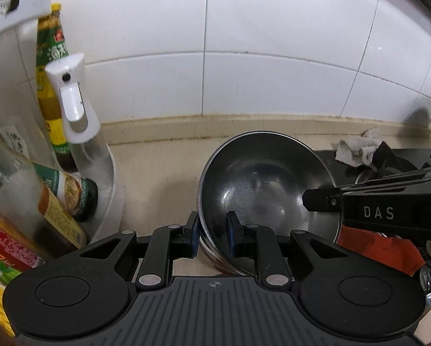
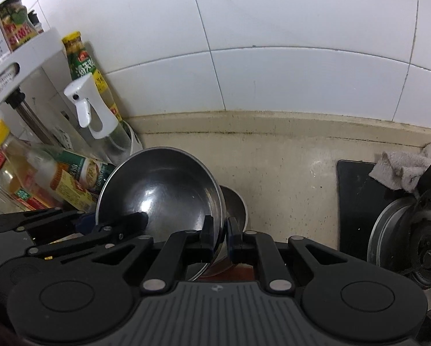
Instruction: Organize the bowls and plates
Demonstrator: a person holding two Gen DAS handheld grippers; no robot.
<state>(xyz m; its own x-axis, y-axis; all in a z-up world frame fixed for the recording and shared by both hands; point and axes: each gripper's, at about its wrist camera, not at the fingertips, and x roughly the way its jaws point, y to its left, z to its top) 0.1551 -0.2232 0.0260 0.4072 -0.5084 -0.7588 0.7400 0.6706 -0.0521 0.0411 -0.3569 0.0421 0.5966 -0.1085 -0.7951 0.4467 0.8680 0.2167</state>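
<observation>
Over desk [image 2: 287, 167]: both grippers pinch steel bowl [image 1: 261, 178] rim, left gripper [image 1: 212, 236] and right gripper [image 2: 218, 238] jaws clamped. Bowl tilted, not yet set down; smaller bowl [image 2: 235, 204] behind. Task looks unfinished.

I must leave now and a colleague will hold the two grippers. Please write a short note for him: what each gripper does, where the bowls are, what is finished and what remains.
Left gripper: jaws shut on the near rim of the steel bowl.
Right gripper: jaws shut on the same bowl's rim, opposite side. Both carry it, tilted, above the counter.
A second, smaller bowl shows just behind and below it; whether they touch I cannot tell.
Bottles stand to the left, a stove to the right.
Done: bowl picked up.
Left: set it down, probably with the smaller bowl, then release. No plates in view.
</observation>
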